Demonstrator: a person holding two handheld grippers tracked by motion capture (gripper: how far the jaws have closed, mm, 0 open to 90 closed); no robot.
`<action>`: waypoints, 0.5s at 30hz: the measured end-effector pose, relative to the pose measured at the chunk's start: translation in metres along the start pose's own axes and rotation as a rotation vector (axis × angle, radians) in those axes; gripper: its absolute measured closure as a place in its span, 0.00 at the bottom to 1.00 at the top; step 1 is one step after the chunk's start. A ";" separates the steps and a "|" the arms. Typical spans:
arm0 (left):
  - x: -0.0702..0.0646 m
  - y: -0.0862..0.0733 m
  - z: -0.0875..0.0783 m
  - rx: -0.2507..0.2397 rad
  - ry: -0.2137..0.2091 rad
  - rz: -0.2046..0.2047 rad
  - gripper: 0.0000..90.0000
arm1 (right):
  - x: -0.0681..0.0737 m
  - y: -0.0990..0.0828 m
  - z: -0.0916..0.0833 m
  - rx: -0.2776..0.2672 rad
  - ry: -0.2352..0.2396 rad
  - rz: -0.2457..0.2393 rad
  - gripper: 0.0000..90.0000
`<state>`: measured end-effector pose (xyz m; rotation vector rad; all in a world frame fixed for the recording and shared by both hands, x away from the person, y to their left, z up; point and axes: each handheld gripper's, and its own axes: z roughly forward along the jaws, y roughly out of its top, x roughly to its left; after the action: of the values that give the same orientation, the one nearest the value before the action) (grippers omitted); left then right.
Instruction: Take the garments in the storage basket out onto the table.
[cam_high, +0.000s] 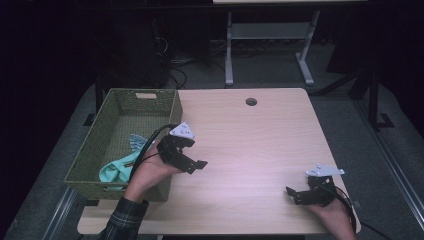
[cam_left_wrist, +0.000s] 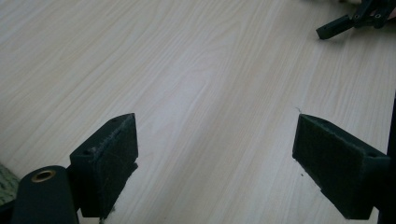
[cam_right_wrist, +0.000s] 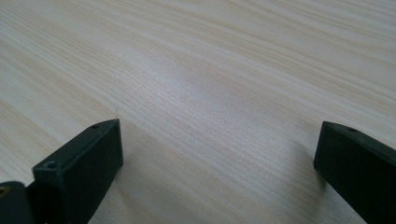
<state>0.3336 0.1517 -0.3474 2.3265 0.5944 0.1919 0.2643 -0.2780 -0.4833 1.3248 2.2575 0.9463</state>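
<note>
My left gripper (cam_high: 199, 165) hovers just right of a green woven basket (cam_high: 116, 109), pointing toward the table's middle. In the left gripper view its jaws stand wide apart over bare light wood (cam_left_wrist: 215, 135), nothing between them. My right gripper (cam_high: 292, 194) rests low near the front right of the table (cam_high: 250, 145), pointing left. In the right gripper view it (cam_right_wrist: 215, 154) is open too, with only wood grain between the jaws. A teal cloth (cam_high: 117, 169) lies inside the basket at its near end. The right gripper (cam_left_wrist: 348, 22) also appears far off in the left gripper view.
The basket overhangs the table's left edge. A round cable hole (cam_high: 251, 101) sits near the far edge. Beyond the table stand a white desk frame (cam_high: 270, 35) and dark cables on a grey floor.
</note>
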 end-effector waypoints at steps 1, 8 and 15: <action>0.001 0.000 -0.002 0.001 0.002 -0.005 0.15 | 0.000 0.000 0.000 -0.001 0.000 -0.001 0.01; 0.006 -0.004 -0.012 -0.005 0.016 -0.016 0.15 | 0.000 0.000 0.000 0.000 0.004 -0.002 0.01; 0.010 -0.007 -0.020 0.002 0.027 -0.016 0.15 | 0.000 0.000 0.000 -0.001 0.004 -0.002 0.01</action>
<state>0.3336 0.1736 -0.3377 2.3236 0.6263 0.2160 0.2641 -0.2777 -0.4834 1.3207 2.2615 0.9499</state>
